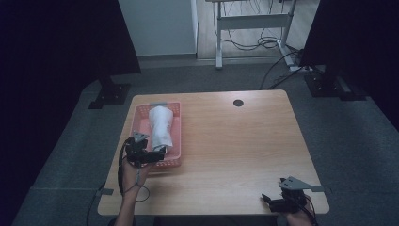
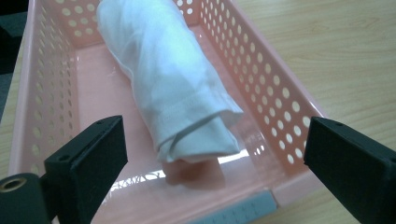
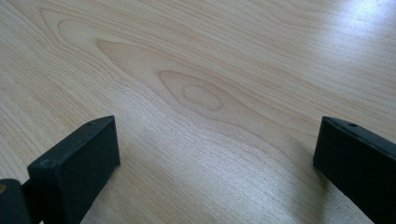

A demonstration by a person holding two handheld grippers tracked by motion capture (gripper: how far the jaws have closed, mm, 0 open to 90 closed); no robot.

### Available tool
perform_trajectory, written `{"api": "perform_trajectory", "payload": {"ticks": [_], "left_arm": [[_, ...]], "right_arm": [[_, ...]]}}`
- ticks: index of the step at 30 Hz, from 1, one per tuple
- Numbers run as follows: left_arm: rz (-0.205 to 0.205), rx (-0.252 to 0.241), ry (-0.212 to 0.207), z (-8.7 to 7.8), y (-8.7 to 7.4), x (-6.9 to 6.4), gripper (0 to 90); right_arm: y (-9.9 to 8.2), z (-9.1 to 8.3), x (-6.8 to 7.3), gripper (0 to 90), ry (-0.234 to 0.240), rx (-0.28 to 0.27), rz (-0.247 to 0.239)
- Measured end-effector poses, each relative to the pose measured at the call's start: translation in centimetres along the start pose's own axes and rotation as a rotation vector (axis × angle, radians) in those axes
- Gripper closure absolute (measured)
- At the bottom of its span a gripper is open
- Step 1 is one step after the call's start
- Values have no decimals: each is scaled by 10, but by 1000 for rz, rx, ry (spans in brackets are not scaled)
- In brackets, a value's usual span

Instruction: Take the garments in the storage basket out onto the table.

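Note:
A rolled white cloth [image 1: 161, 126] lies lengthwise in a pink perforated basket [image 1: 175, 132] at the table's left side. My left gripper [image 1: 159, 153] hovers at the basket's near end, open, its jaws wide apart with the cloth's near end [image 2: 196, 135] just beyond them and untouched. The basket's wall [image 2: 261, 79] runs past the right jaw. My right gripper [image 1: 269, 200] rests low at the table's front right corner, open, with bare wood [image 3: 205, 140] between its jaws.
The wooden table [image 1: 235, 141] has a dark round cable hole [image 1: 238, 102] near its far edge. Black screen stands [image 1: 109, 92] flank the table, and a desk frame with cables [image 1: 254, 28] stands behind.

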State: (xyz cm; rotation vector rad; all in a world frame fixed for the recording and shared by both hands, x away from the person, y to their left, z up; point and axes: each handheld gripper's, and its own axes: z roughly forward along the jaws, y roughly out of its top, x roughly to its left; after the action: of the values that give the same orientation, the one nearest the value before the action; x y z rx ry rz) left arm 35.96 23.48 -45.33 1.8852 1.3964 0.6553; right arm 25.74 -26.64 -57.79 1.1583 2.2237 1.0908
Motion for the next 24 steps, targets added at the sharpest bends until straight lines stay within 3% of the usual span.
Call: {"api": "perform_trajectory", "payload": {"ticks": [24], "left_arm": [[12,21,3,39,30,3,65]], "right_arm": [[0,0,0,2,0,0,0]]}}
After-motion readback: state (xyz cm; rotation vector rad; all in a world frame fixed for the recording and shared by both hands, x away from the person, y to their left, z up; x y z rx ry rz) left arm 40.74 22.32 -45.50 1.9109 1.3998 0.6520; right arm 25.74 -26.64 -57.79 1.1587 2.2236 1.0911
